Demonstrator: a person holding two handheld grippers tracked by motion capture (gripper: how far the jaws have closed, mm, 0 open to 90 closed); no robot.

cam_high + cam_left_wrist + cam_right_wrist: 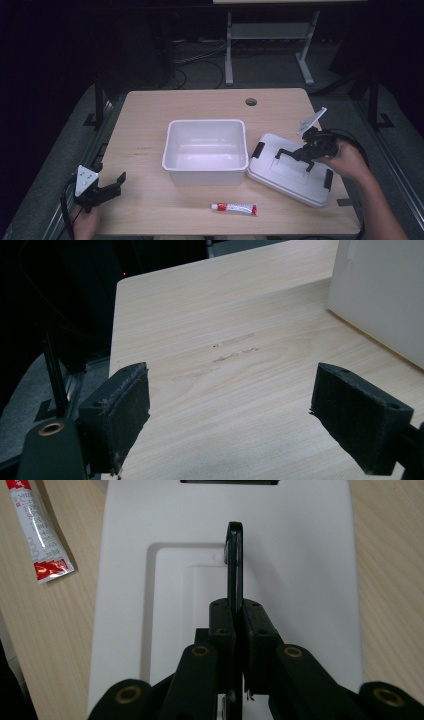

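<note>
Nearest you, your left tool (107,185) rests at the tabletop's (150,210) front left corner, jaws wide apart on nothing. A toothpaste tube (234,208) lies near the front edge. Farther right, your right tool (292,154) is clamped on the black handle (234,565) of the white lid (290,175), which lies just beside the open white bin (205,150) at centre.
</note>
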